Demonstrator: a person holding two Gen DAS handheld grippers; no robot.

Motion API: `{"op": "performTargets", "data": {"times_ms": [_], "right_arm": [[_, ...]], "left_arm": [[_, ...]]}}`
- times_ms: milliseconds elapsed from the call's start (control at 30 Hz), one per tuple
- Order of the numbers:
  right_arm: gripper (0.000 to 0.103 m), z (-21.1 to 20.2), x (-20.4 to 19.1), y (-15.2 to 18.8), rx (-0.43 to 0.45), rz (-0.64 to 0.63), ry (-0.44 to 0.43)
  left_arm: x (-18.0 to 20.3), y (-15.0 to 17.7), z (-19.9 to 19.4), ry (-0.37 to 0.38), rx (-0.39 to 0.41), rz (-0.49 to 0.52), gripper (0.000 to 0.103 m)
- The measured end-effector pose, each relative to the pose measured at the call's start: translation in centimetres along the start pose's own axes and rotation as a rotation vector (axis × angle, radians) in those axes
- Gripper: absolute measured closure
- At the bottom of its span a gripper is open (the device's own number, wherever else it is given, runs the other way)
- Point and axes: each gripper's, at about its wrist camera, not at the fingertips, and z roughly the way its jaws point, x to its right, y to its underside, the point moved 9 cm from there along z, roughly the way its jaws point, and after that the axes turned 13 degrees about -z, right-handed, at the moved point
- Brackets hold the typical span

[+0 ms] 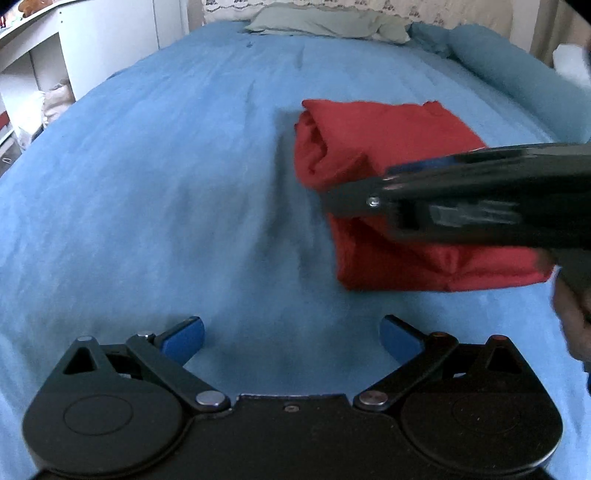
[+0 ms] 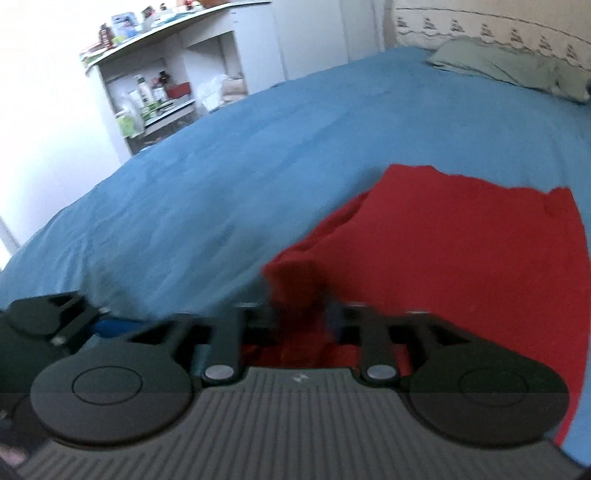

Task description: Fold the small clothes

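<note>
A folded red garment lies on the blue bedspread, right of centre in the left wrist view. My left gripper is open and empty, low over the bedspread, short of the garment's near left corner. My right gripper reaches in from the right across the garment. In the right wrist view the garment fills the lower right, and my right gripper has its jaws pinched on a raised fold of the red cloth at the garment's left edge. The fingertips are blurred.
A grey-green pillow and a blue bolster lie at the head of the bed. White shelves with bottles stand left of the bed. A part of my left gripper shows at the lower left of the right wrist view.
</note>
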Motion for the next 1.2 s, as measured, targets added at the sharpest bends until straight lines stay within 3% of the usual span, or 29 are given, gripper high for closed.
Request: {"op": "performTargets", "data": {"times_ms": [33, 100, 200, 367, 467, 567, 733, 867, 1000, 1167, 1200], "right_arm": [[0.020, -1.4, 0.0, -0.3, 0.036, -0.015, 0.007], [0.019, -5.1, 0.6, 0.0, 0.112, -0.039, 0.066], [0.019, -9.8, 2.9, 2.3, 0.141, -0.025, 0.202], [0.021, -12.5, 4.8, 9.9, 0.042, -0.092, 0.375], [0.025, -11.8, 5.2, 12.5, -0.017, -0.091, 0.411], [0.036, -10.8, 5.7, 13.3, -0.023, -0.044, 0.443], [0.037, -10.3, 6.4, 14.2, -0.016, -0.009, 0.471], [0.038, -9.3, 5.9, 13.2, -0.015, -0.063, 0.498], [0.057, -9.2, 5.5, 12.9, 0.004, -0.084, 0.498], [0.061, -9.2, 5.3, 12.0, 0.024, -0.104, 0.495], [0.069, -9.0, 5.5, 12.0, 0.014, -0.106, 0.489]], "left_arm": [[0.0, -0.1, -0.4, 0.010, 0.005, -0.003, 0.000], [0.0, -0.2, -0.9, 0.029, 0.014, -0.011, 0.000], [0.3, -0.4, -1.7, 0.060, 0.028, -0.038, 0.000], [0.7, -1.2, -1.5, 0.080, 0.027, -0.091, 0.000], [1.0, -1.6, -1.3, 0.090, 0.020, -0.115, 0.000], [1.3, -1.7, -1.5, 0.083, 0.027, -0.104, 0.000], [1.7, -1.8, -1.3, 0.079, 0.028, -0.092, 0.000], [2.0, -1.7, -0.8, 0.075, 0.024, -0.092, 0.000], [2.5, -1.9, -0.6, 0.078, 0.022, -0.097, 0.000], [3.1, -2.2, -0.5, 0.090, 0.028, -0.103, 0.000], [3.2, -2.2, -0.5, 0.092, 0.029, -0.106, 0.000]]}}
